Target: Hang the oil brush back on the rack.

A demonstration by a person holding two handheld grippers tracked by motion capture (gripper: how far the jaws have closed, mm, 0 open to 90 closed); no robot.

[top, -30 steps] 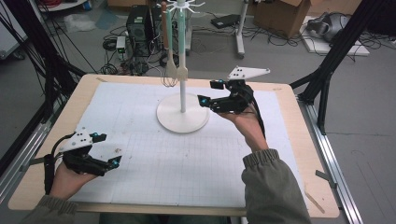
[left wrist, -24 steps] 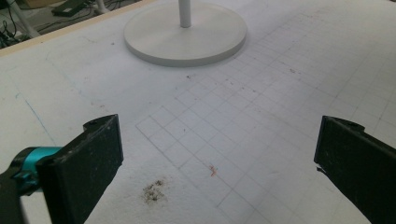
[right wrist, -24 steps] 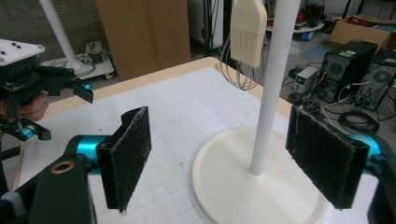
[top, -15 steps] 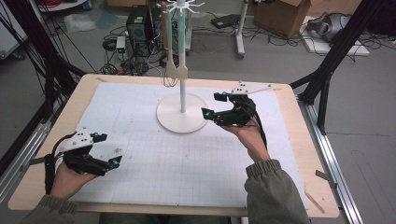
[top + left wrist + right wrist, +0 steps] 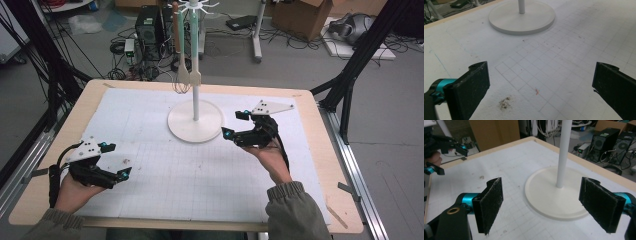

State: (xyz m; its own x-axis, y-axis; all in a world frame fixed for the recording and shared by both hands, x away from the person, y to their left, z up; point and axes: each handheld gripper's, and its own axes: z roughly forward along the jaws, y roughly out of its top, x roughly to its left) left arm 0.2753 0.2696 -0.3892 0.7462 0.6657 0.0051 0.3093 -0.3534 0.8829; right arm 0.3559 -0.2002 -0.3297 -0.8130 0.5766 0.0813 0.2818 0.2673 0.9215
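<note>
Stand (image 5: 195, 122), white, round base plus upright pole, sits upper-centre of frame on the gridded mat (image 5: 160, 175) covering the tabletop (image 5: 320, 165). Two utensils (image 5: 183, 75) hang beside the pole up top. Right claw (image 5: 236, 125) just right of the base, jaws wide, nothing between them; in the right gripper view they frame the pole and base. Left claw (image 5: 117, 161) lower left, resting low over the mat, jaws wide, empty.

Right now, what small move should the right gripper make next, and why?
Probably ease the right gripper toward the stand's pole. Its jaws stand open and empty just beside the round base, with the pole ahead between them; the left gripper rests far off.
</note>
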